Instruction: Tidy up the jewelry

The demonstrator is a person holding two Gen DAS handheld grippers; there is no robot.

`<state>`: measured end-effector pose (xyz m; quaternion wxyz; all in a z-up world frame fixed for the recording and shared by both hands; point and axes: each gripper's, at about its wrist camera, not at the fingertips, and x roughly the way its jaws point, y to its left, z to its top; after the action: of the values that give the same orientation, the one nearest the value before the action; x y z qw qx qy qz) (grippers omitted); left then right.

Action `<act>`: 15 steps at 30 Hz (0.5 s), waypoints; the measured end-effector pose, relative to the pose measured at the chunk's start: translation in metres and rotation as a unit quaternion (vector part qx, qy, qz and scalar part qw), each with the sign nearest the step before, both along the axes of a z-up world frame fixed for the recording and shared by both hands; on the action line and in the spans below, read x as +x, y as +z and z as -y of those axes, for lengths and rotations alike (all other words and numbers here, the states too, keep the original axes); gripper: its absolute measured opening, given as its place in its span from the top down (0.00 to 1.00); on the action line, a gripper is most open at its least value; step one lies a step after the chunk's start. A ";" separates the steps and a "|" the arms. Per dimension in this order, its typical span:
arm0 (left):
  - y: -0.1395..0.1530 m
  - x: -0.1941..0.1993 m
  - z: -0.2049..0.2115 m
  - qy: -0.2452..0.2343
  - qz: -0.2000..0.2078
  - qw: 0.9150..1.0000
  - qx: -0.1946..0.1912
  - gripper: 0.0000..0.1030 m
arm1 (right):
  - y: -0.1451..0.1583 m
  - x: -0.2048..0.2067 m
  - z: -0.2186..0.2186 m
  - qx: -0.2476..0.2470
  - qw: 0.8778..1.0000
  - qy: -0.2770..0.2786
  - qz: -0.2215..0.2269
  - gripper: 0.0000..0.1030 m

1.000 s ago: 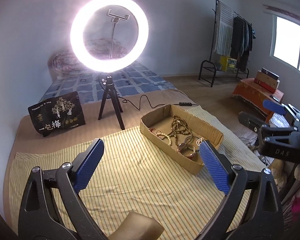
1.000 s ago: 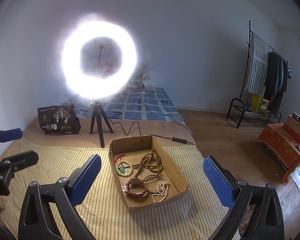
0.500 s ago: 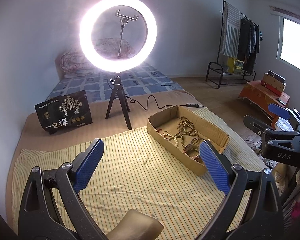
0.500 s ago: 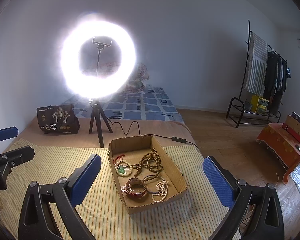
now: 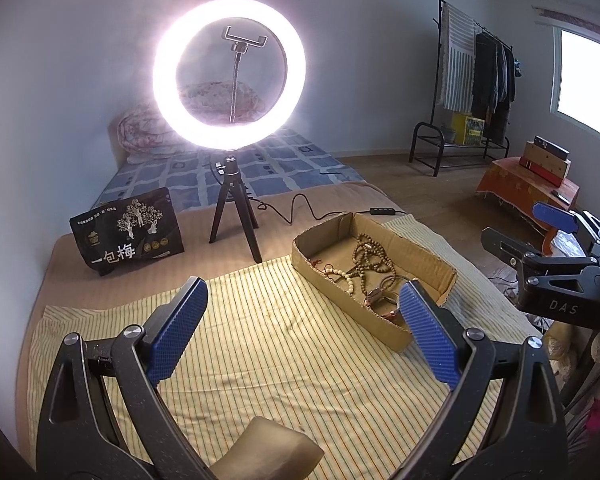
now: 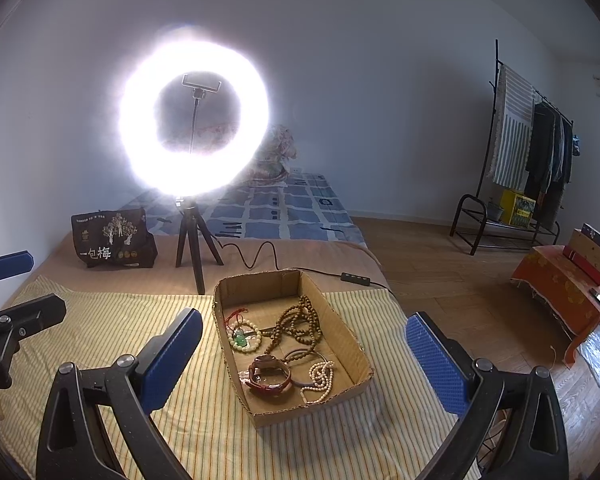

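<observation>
A shallow cardboard tray (image 6: 342, 336) (image 5: 312, 266) lies on a yellow striped cloth (image 5: 284, 360). In it are a long brown bead necklace (image 6: 298, 324), a pale bead bracelet with a green charm (image 6: 242, 334), a brown-strapped watch (image 6: 270, 374), a thin dark bangle (image 6: 300, 360) and a white pearl string (image 6: 320, 376). My right gripper (image 6: 304, 354) hovers open above the tray's near end, holding nothing. My left gripper (image 5: 302, 332) hangs open over the cloth left of the tray, empty. A tan block (image 5: 266, 454) sits below it at the bottom edge.
A lit ring light on a black tripod (image 5: 236, 216) stands behind the cloth, its cable (image 5: 300, 208) running right past the tray. A black printed bag (image 5: 126, 230) leans at the back left. Wooden floor, a clothes rack (image 6: 528, 168) and an orange-covered low table (image 6: 564, 284) lie to the right.
The left wrist view has swung slightly, so the ring light and tray shifted right in it. The right gripper has stayed over the tray. Both stay open.
</observation>
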<state>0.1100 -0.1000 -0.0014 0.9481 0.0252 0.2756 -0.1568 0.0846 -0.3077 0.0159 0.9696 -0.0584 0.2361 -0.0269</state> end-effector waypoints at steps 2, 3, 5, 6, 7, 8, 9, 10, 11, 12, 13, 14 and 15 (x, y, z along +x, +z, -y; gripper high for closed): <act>0.000 0.000 0.000 -0.001 0.000 1.000 0.001 0.05 | 0.000 0.000 0.000 -0.001 1.000 0.000 0.000 0.00; 0.000 0.000 0.000 -0.001 0.001 1.000 0.001 0.05 | -0.001 -0.001 0.001 -0.001 1.000 -0.001 0.000 0.00; 0.000 0.000 0.000 -0.001 0.000 1.000 0.001 0.05 | -0.001 -0.001 0.001 -0.001 1.000 0.000 0.000 0.00; 0.000 0.000 0.000 0.000 -0.001 1.000 0.000 0.05 | -0.001 -0.001 0.001 -0.001 1.000 0.001 0.000 0.00; 0.000 0.000 0.000 -0.001 -0.001 1.000 0.001 0.05 | -0.001 -0.001 0.001 -0.002 1.000 0.001 -0.001 0.00; 0.000 0.000 0.000 -0.001 -0.001 1.000 0.001 0.05 | -0.001 -0.002 0.001 -0.003 1.000 0.000 -0.001 0.00; 0.000 0.000 0.000 -0.002 -0.001 1.000 0.001 0.05 | -0.001 -0.001 0.001 -0.002 1.000 0.000 -0.001 0.00; 0.000 0.000 0.001 -0.002 -0.002 1.000 0.002 0.05 | -0.001 -0.001 0.001 -0.002 1.000 0.000 -0.001 0.00; 0.000 0.000 0.001 -0.002 -0.003 1.000 0.002 0.05 | -0.001 -0.001 0.001 -0.003 1.000 0.001 -0.002 0.00; 0.000 0.000 0.001 -0.002 -0.003 1.000 0.002 0.05 | -0.001 -0.001 0.002 -0.003 1.000 0.000 -0.002 0.00; 0.000 0.000 0.001 -0.002 -0.003 1.000 0.003 0.05 | -0.001 -0.001 0.001 -0.003 1.000 0.000 -0.002 0.00; 0.000 0.000 0.002 0.000 -0.004 1.000 0.004 0.05 | -0.001 -0.001 0.001 -0.003 1.000 0.000 -0.002 0.00; 0.000 0.000 0.002 0.001 -0.004 1.000 0.005 0.05 | -0.001 -0.001 0.002 -0.003 1.000 0.000 -0.003 0.00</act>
<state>0.1100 -0.1016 -0.0015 0.9470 0.0293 0.2799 -0.1549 0.0834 -0.3093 0.0147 0.9688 -0.0613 0.2385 -0.0273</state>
